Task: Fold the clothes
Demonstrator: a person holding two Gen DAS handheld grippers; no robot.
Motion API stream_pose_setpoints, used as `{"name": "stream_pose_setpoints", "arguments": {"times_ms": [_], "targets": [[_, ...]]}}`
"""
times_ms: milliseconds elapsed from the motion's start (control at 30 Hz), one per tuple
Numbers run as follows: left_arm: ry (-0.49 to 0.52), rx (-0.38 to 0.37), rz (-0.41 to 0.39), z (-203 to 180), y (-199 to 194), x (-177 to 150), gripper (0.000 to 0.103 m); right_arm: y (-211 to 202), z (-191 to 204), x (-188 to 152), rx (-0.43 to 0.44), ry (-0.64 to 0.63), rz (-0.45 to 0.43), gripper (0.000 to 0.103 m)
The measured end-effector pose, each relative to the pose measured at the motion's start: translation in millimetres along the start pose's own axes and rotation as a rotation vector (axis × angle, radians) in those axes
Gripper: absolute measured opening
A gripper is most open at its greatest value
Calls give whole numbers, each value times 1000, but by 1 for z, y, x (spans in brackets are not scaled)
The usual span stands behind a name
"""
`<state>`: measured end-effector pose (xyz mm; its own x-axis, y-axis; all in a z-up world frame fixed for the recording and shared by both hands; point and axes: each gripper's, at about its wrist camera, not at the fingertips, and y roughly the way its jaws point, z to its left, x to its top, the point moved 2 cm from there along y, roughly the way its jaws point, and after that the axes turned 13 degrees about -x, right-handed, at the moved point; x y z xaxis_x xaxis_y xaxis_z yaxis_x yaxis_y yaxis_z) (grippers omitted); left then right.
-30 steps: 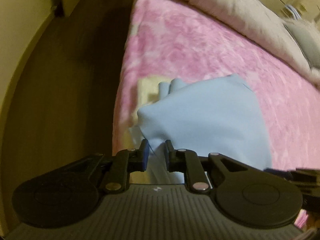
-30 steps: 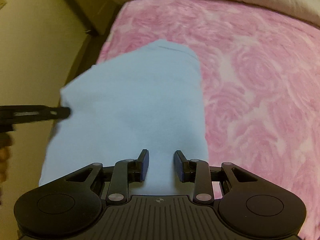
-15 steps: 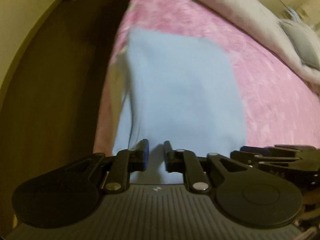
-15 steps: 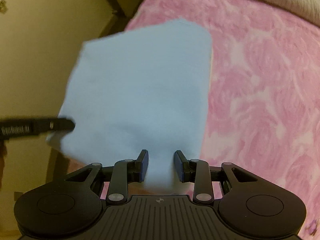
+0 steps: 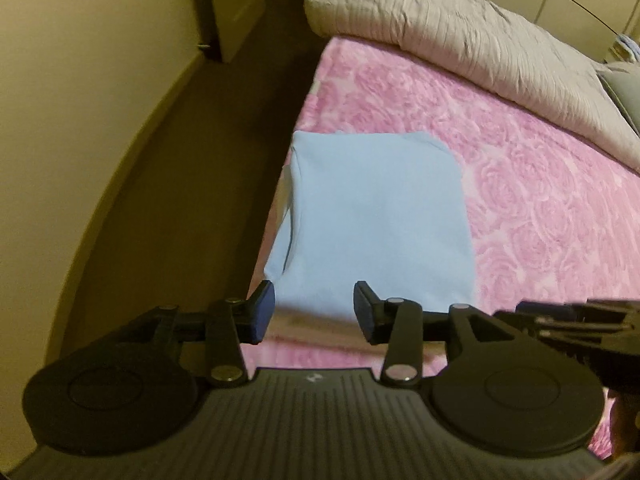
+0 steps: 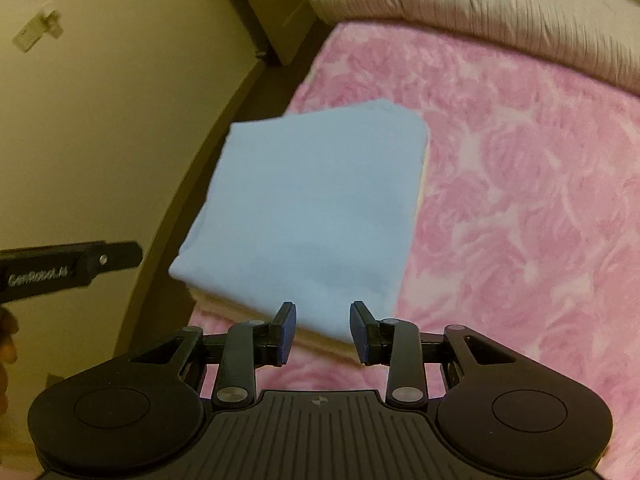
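Left tongs [image 5: 314, 312] spread wide, gripping nothing, just short of the folded blue garment [image 5: 380, 220] at twelve o'clock, flat by the pink bed [image 5: 540, 208] edge; right tongs [image 6: 322, 330] likewise spread, probably freed because the fold looks finished.

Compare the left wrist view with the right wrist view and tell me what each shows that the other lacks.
Only the left wrist view shows the grey pillow at the far right and the left tool, open. Only the right wrist view shows the wall fitting and the right tool, open. Both show the folded blue garment lying near the edge of the pink bed cover, with the beige duvet beyond.
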<state>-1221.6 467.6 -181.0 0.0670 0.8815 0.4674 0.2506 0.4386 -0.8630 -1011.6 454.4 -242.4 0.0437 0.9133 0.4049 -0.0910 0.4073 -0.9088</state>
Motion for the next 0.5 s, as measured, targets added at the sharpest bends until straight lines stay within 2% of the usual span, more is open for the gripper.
{"name": "stream_pose_setpoints", "arguments": {"times_ms": [167,267,400,500], "targets": [[-1,72,-46,-36,-41,-22,47,-44,-1,-6,4,-103,-85,34],[-19,98,-86,-59,-62,-33,51,-70,-10,-11,40,-121,-128,35],[-70,120,-142,-88,-83,-47,62,-99,-26,-21,57,-143,-150,38],[-101,139,-171,-107,-93,-57,63,-115,-41,-26,66,-159,-151,39]]}}
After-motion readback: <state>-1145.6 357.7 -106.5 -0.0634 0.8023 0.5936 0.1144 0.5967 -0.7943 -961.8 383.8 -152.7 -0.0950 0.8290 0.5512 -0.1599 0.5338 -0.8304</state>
